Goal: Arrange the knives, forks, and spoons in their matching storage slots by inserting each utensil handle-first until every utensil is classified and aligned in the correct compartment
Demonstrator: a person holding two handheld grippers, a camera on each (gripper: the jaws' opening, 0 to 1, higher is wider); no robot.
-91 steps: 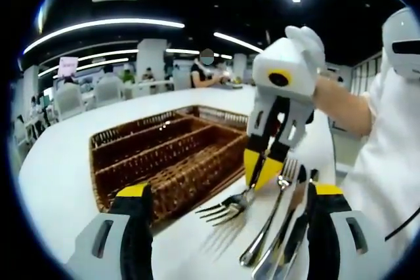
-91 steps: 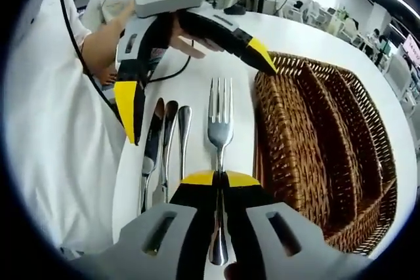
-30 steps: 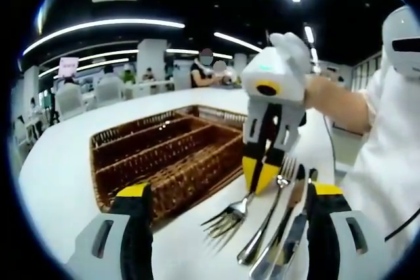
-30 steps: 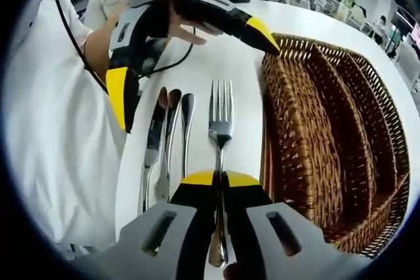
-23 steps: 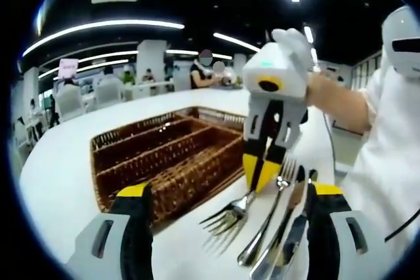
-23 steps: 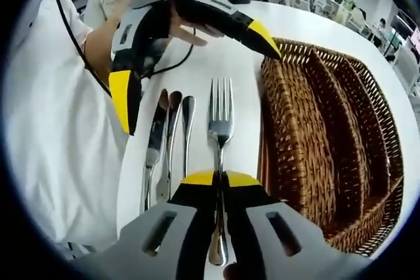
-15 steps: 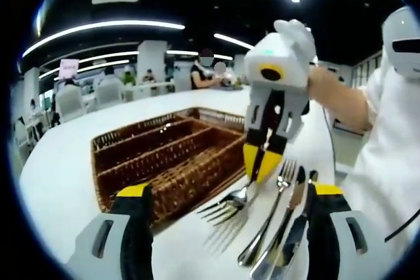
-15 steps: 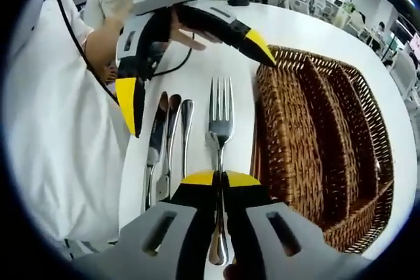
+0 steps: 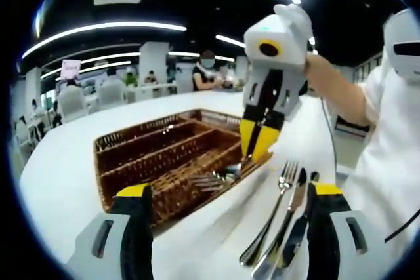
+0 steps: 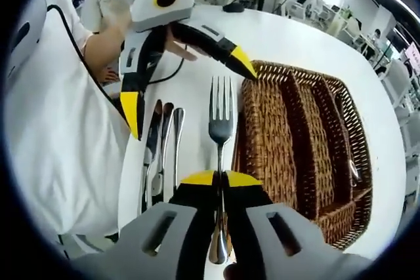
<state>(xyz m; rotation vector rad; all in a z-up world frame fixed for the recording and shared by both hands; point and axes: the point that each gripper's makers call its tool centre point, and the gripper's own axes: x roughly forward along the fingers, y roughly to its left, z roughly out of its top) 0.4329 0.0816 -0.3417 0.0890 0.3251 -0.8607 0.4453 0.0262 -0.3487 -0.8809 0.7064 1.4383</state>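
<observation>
Right gripper [image 10: 220, 178] clamped on fork [image 10: 220, 119] handle, tines ahead, basket [image 10: 298, 149] just right; left gripper [image 9: 226, 195] wide open, empty; stiff, slick steel, best pinched mid-handle.

A white surface [image 9: 59, 168] spreads out; at ten o'clock, white chairs [image 9: 69, 100] and seated people [image 9: 205, 73] under ceiling light strips [image 9: 105, 27].

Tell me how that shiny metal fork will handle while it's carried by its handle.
The shiny metal fork looks stiff, so it shouldn't droop. Its polished handle may slip or swivel in the right tool, which pinches it with the tines far ahead.
</observation>
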